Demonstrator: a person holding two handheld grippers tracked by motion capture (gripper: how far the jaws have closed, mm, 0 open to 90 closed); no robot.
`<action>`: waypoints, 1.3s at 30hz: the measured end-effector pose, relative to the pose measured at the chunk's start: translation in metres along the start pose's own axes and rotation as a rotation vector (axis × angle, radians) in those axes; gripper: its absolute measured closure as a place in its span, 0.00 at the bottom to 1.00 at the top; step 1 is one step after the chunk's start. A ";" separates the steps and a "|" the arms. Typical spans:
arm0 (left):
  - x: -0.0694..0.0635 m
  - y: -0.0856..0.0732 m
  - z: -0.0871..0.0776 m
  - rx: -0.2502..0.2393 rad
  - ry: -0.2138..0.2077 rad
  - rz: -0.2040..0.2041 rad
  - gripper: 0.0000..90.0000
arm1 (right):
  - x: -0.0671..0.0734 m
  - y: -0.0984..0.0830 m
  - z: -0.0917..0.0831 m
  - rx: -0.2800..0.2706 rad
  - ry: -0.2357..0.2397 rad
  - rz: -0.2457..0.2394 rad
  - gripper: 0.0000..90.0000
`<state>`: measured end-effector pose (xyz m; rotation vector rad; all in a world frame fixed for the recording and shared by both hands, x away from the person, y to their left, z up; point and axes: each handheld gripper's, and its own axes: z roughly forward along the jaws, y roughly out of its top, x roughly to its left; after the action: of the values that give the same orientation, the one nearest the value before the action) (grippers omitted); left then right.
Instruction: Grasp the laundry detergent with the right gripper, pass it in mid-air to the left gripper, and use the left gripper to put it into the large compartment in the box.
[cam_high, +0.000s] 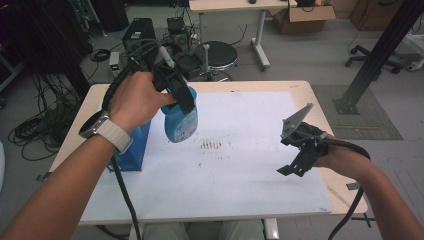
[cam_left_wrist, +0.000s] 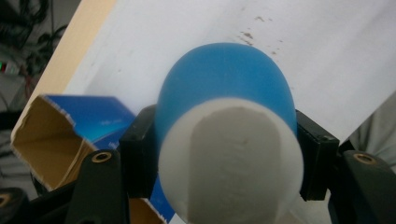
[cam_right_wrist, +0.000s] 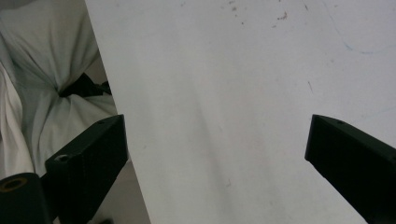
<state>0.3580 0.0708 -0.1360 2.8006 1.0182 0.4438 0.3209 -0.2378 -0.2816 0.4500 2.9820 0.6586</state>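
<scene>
A blue bottle (cam_high: 181, 122) with a white end hangs tilted above the white board (cam_high: 250, 175), and my left gripper (cam_high: 182, 97) is shut on it near its top. In the left gripper view the two black pads press on either side of the blue bottle (cam_left_wrist: 224, 79), whose white end faces the camera. Brown marks (cam_high: 211, 145) stain the middle of the board. My right gripper (cam_high: 286, 157) hovers over the board's right side, open, with nothing between its jaws. The right gripper view has those wide-apart jaws (cam_right_wrist: 215, 144) over bare white board (cam_right_wrist: 233, 70).
An open blue box (cam_high: 131, 150) stands on the table's left side, just below the left hand; its cardboard inside (cam_left_wrist: 42, 135) faces up. The wooden table edge (cam_high: 345, 185) frames the board. A black stool (cam_high: 215, 55) and tangled cables stand behind the table.
</scene>
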 end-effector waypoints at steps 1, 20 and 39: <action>0.002 0.001 -0.003 0.005 0.006 -0.025 0.42 | 0.000 -0.001 -0.002 0.008 -0.006 0.002 0.06; 0.070 -0.024 -0.062 -0.094 0.087 -0.480 0.42 | -0.006 -0.027 -0.019 0.064 -0.059 0.014 0.07; 0.122 -0.088 -0.078 -0.112 0.124 -0.767 0.42 | -0.014 -0.025 -0.019 0.062 -0.076 0.009 0.07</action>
<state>0.3691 0.2185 -0.0534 2.0706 1.8856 0.5364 0.3254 -0.2711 -0.2751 0.4815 2.9374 0.5387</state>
